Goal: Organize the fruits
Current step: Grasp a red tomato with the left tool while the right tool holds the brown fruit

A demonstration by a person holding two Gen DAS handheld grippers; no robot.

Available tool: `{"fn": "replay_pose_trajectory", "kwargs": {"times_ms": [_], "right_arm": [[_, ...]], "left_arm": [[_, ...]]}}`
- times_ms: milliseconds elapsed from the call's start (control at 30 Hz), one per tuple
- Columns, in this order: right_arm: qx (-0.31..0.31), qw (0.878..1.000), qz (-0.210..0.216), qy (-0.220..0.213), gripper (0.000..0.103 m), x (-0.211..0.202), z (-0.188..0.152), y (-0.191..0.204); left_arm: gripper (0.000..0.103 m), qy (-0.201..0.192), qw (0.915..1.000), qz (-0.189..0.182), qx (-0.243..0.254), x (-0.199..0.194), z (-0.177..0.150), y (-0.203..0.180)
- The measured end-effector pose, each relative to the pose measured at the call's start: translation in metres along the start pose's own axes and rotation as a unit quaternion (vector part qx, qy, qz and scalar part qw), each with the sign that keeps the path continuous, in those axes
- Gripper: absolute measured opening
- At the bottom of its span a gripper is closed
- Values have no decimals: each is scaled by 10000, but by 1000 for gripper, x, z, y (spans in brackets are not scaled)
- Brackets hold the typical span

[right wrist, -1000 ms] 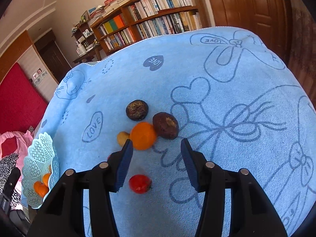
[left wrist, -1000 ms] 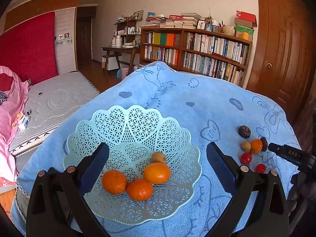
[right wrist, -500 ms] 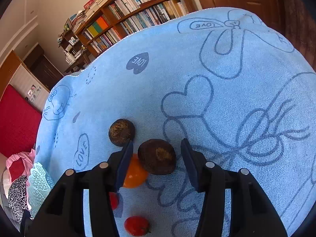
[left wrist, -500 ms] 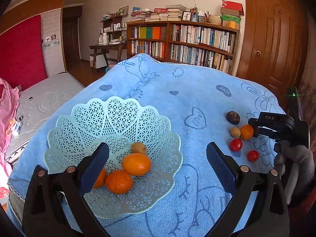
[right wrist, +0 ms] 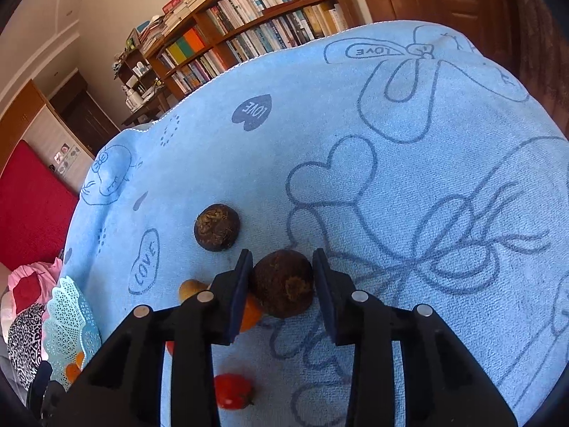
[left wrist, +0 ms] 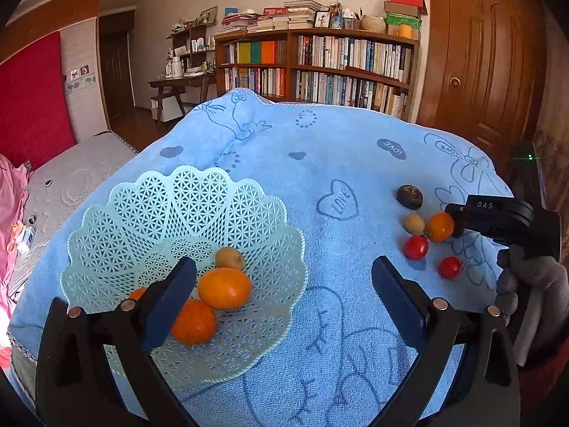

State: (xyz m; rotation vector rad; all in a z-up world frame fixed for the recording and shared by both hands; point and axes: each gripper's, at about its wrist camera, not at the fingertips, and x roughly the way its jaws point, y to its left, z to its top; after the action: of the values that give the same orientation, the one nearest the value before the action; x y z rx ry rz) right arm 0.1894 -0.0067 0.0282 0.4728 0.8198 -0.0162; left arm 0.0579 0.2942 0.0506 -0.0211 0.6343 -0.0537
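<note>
Four fruits already lie in our lattice basket (left wrist: 142, 220): three oranges and a small tan one. Our right gripper (right wrist: 281, 277) has its jaws set on either side of a dark brown fruit (right wrist: 282, 283) on the blue towel (right wrist: 391, 178), touching or nearly so; whether it is clamped we cannot tell. Our left gripper (left wrist: 284, 284) hangs released above the basket. Another dark fruit (right wrist: 216, 227), an orange (left wrist: 440, 227), a tan fruit (left wrist: 415, 223) and two tomatoes are left beside it.
</note>
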Motion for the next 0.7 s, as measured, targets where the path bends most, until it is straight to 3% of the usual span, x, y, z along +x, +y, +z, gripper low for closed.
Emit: {"fn": "replay_pose_trajectory", "kwargs": {"times_ms": [333,700], "right_arm": [[-219,9997,-91,96,35,-21,-21,-27],[-808,9957,-438,-63,36,-16,-21,-13]], "left_arm": [[100,-21,9999,-70,134,-2,0,-14],[100,16,9993,-142,349,-3,0,-31]]}}
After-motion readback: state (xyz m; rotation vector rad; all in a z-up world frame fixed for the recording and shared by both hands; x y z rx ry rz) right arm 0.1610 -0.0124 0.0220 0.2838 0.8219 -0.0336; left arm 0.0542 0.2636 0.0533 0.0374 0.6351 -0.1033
